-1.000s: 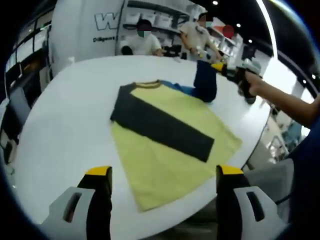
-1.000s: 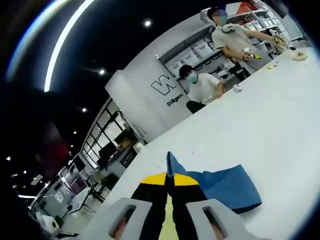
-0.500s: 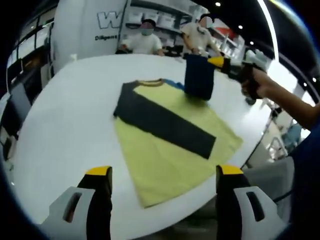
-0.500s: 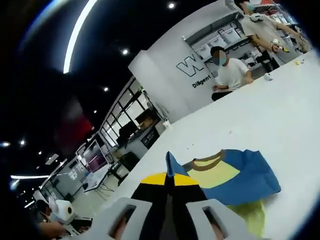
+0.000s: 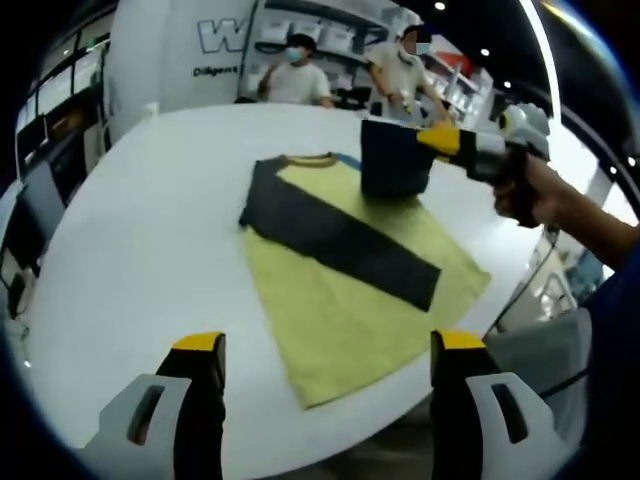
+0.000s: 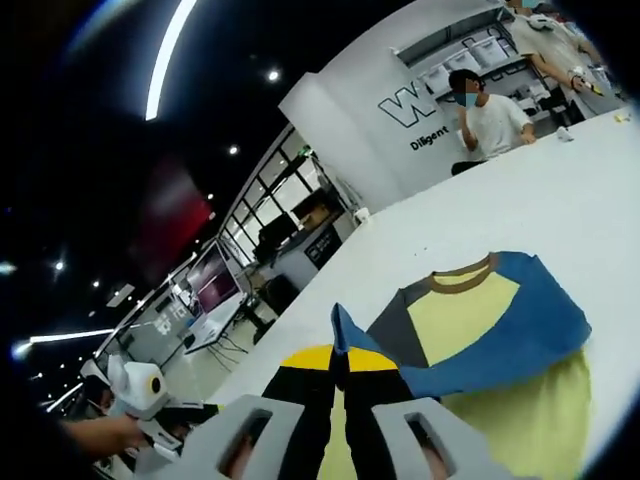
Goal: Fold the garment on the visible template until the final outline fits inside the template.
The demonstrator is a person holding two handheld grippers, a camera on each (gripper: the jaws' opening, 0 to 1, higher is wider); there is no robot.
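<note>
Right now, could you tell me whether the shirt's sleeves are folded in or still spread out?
One folded, one mid-fold. A dark sleeve lies across the yellow shirt; the other sleeve hangs lifted over it, pinched in the right tool.

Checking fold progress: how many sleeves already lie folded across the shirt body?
1. A dark sleeve lies diagonally across the yellow shirt; the other sleeve is held up by the right claw.

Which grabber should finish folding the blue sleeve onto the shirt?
Probably the right gripper: it is shut on the sleeve, lifted over the shirt. The left gripper is open, off the shirt.
</note>
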